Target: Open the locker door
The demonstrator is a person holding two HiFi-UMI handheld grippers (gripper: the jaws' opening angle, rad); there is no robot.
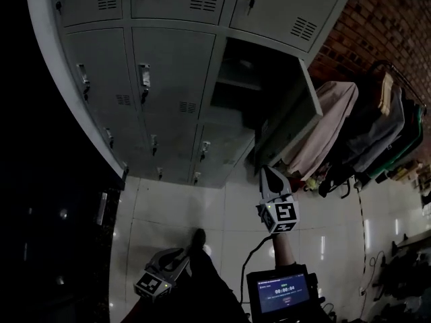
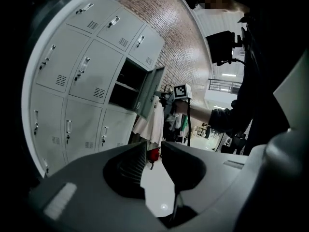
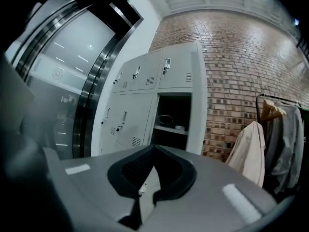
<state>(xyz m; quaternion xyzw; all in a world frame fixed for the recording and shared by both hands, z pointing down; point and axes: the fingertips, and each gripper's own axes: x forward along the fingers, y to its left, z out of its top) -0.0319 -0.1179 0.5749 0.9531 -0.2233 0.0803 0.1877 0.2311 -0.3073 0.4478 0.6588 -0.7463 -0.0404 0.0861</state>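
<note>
One locker door (image 1: 291,116) stood open, at 1 o'clock from centre in the head view, in the right column of the grey locker bank (image 1: 168,79). It swung out to the right and showed a dark compartment (image 1: 242,79) with a shelf inside. All other doors in sight were closed. The right gripper (image 1: 269,177) sat at 4 o'clock, pointing up toward the door's lower corner but holding nothing. In its own view the jaws met at the tips with nothing between them, and the open compartment lay at 12 o'clock beyond them. The left gripper (image 1: 168,264) hung low at 7 o'clock over the white tiled floor (image 1: 229,214), near the person's shoe (image 1: 198,238). Its jaws were parted by a narrow gap and were empty. Garments on a clothes rack (image 1: 367,126) hung at 3 o'clock against the brick wall (image 1: 397,19). A lit screen (image 1: 283,292) sat at 5 o'clock.
</note>
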